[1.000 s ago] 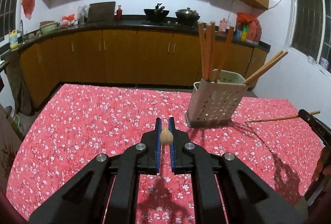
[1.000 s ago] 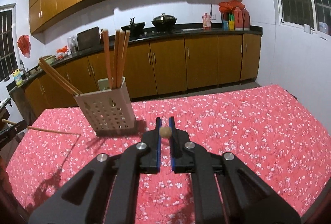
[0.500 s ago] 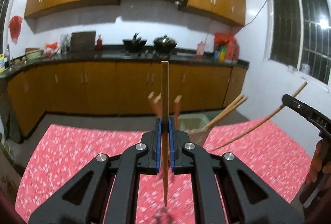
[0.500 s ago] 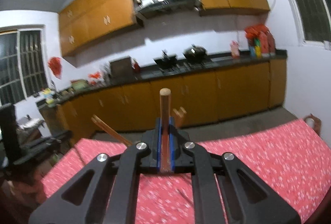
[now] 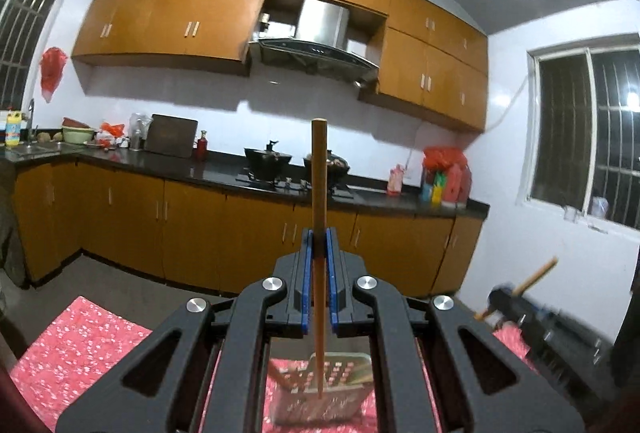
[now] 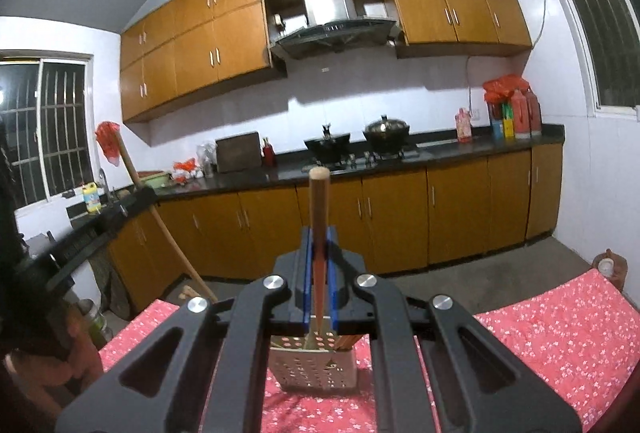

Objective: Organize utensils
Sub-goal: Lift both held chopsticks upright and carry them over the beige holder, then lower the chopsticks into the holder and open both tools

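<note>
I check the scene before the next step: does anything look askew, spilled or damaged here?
Nothing stands out. Each gripper, left and right, holds one chopstick upright over the holder, which stands straight on the tablecloth. No spill or damage shows.

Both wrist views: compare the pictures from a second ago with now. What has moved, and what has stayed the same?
Both grippers rose and tipped up: the red tablecloth sank to the bottom edge and the perforated holder now sits low between the arms. The chopstick in the left gripper and the one in the right gripper, seen end-on before, now stand upright over the holder. Both grips stayed shut.
</note>
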Demonstrator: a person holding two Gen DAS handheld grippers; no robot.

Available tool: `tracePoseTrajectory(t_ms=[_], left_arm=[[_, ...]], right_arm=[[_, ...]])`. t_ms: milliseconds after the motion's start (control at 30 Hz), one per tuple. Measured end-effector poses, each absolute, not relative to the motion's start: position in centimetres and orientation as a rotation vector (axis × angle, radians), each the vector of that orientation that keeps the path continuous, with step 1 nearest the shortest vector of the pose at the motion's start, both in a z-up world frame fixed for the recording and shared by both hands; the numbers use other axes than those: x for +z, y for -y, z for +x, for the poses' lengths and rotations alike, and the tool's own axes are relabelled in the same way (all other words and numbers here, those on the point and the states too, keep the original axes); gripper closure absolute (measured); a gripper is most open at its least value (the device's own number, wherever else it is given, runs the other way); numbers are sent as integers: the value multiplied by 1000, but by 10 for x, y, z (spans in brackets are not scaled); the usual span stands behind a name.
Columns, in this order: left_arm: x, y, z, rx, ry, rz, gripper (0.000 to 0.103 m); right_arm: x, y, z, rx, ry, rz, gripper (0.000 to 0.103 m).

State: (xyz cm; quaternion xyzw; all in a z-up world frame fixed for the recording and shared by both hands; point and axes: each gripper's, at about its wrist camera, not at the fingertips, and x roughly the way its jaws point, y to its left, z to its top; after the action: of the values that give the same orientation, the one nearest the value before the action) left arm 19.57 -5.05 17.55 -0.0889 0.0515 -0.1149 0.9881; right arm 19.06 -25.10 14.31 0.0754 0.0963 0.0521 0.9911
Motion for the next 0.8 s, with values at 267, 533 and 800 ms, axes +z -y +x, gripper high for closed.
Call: tracePoseTrajectory(t_ms=[267, 533, 800], left_arm=[[162, 64, 215, -185, -72, -179, 96], [139, 78, 231, -180, -128, -137, 96], [124, 76, 240, -205, -186, -140, 95]], right_arm=[[126, 254, 216, 97, -239, 170, 95], [117, 245, 229, 114, -272, 151, 95], [111, 239, 232, 140, -319, 146, 89]])
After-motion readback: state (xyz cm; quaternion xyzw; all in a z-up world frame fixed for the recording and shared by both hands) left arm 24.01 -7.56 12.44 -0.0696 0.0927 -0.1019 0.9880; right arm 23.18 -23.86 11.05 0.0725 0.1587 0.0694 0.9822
